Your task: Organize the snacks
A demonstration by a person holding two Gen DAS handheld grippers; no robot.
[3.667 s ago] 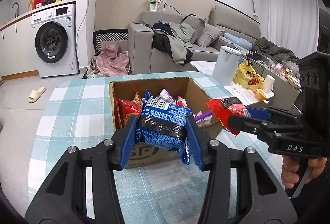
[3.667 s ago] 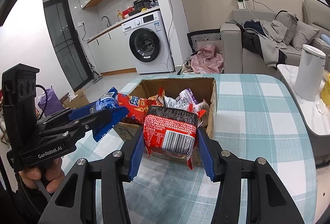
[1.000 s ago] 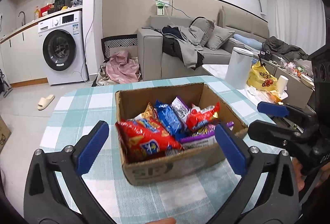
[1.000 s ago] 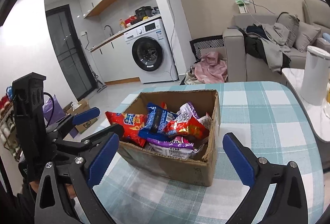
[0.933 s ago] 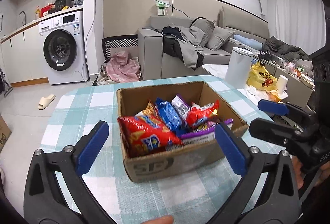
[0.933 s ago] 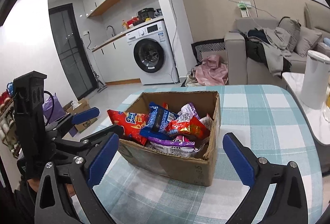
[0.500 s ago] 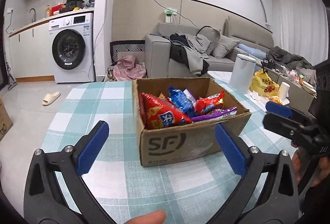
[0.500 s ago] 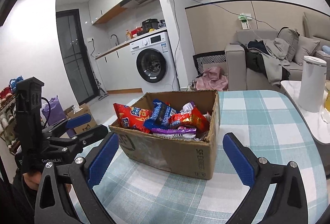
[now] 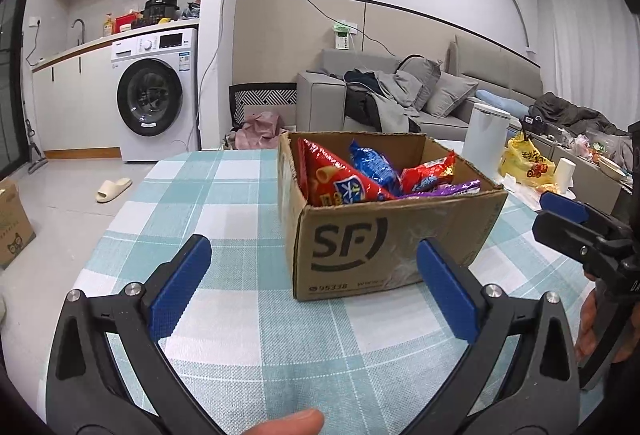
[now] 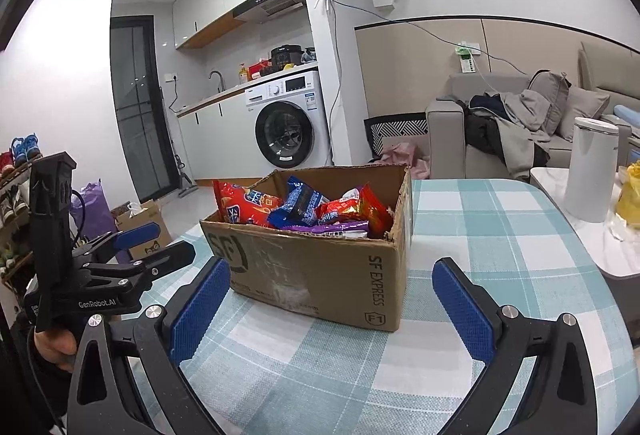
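The left gripper [image 9: 314, 289] hung with its blue pads [image 9: 178, 293] spread wide, holding nothing. The right gripper [image 10: 330, 309] matched it, jaws wide apart and bare. A fingertip [image 9: 294, 421] showed beneath the left one.

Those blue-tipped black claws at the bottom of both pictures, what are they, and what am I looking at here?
They are hand-held grabbing tools, one per hand, each with a wide-angle camera looking along its two fingers. One picture comes from the left claw, the other from the right claw; each also shows the other claw at its edge. Both claws are open and hold nothing. On the checked tablecloth stands a cardboard box marked SF, filled with snack packets: a red bag, a blue packet and a purple one.
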